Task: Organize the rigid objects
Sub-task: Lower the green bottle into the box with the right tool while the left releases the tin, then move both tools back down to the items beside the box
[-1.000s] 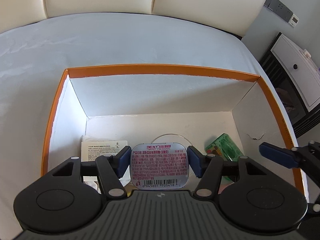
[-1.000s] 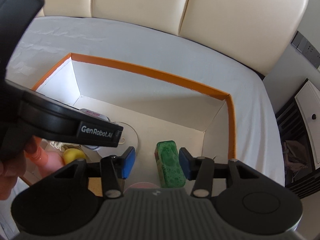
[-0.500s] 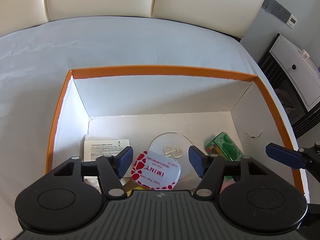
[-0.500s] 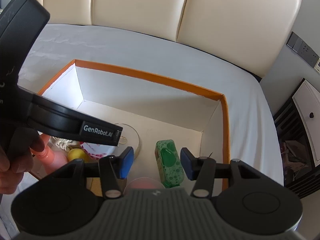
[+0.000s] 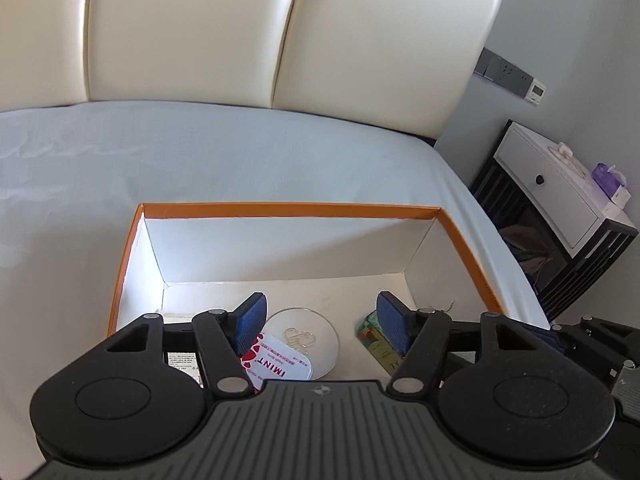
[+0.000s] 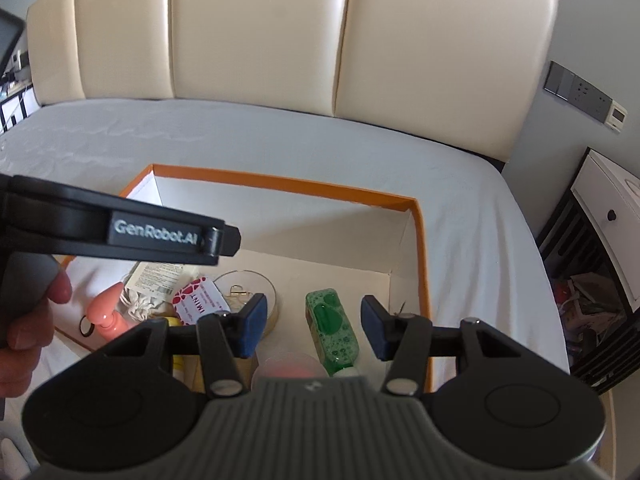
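An orange-rimmed white box (image 5: 288, 210) sits on the bed; it also shows in the right wrist view (image 6: 418, 248). Inside lie a red-and-white IMINT mint tin (image 5: 276, 362), also seen in the right wrist view (image 6: 198, 299), a clear round dish with gold clips (image 5: 316, 336), and a green bottle (image 6: 332, 328). My left gripper (image 5: 318, 326) is open and empty above the box. My right gripper (image 6: 314, 320) is open and empty above the green bottle.
A pink bottle (image 6: 106, 312), a paper sachet (image 6: 156, 278) and a yellow item lie at the box's left side. A cream headboard (image 5: 280, 32) stands behind the bed. A white and black nightstand (image 5: 560, 216) stands to the right.
My left gripper opened and let the mint tin drop into the box, where it lies face up. Both grippers have risen and pulled back from the box.
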`<state>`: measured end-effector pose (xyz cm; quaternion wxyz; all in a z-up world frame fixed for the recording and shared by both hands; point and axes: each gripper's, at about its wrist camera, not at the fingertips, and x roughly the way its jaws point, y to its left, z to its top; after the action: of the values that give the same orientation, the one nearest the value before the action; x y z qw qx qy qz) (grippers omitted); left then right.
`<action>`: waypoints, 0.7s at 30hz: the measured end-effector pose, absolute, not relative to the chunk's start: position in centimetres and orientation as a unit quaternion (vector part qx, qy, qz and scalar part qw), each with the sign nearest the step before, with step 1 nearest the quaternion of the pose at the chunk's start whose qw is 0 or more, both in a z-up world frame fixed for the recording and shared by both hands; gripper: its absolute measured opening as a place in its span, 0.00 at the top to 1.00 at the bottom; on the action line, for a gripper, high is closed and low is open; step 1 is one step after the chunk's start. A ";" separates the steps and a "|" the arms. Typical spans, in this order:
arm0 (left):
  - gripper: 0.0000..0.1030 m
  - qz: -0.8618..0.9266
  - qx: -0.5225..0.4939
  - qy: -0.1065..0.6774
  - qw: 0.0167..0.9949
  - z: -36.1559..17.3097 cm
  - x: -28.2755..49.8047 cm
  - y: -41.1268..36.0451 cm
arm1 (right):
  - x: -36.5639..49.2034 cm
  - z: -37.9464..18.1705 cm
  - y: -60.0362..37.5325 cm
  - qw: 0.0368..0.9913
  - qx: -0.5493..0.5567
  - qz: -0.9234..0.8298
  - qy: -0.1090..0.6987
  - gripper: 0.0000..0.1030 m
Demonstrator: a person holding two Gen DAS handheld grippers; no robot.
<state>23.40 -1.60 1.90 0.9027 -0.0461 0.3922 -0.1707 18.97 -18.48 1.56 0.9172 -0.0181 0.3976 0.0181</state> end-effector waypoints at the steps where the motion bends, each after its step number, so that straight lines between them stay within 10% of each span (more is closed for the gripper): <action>1: 0.29 -0.172 -0.047 0.389 0.904 2.1 23.1 -1.6 | 18.5 1.7 -18.7 0.919 -0.011 0.017 0.394 0.50; 21: 0.29 -0.223 -0.096 0.352 0.904 3.3 15.2 -1.5 | 10.5 1.1 -21.5 0.932 0.082 0.018 0.353 0.50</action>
<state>15.17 -1.47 3.29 0.9039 -0.0961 0.3522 -0.2229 10.47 -21.49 1.10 0.9319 0.0822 0.3529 0.0180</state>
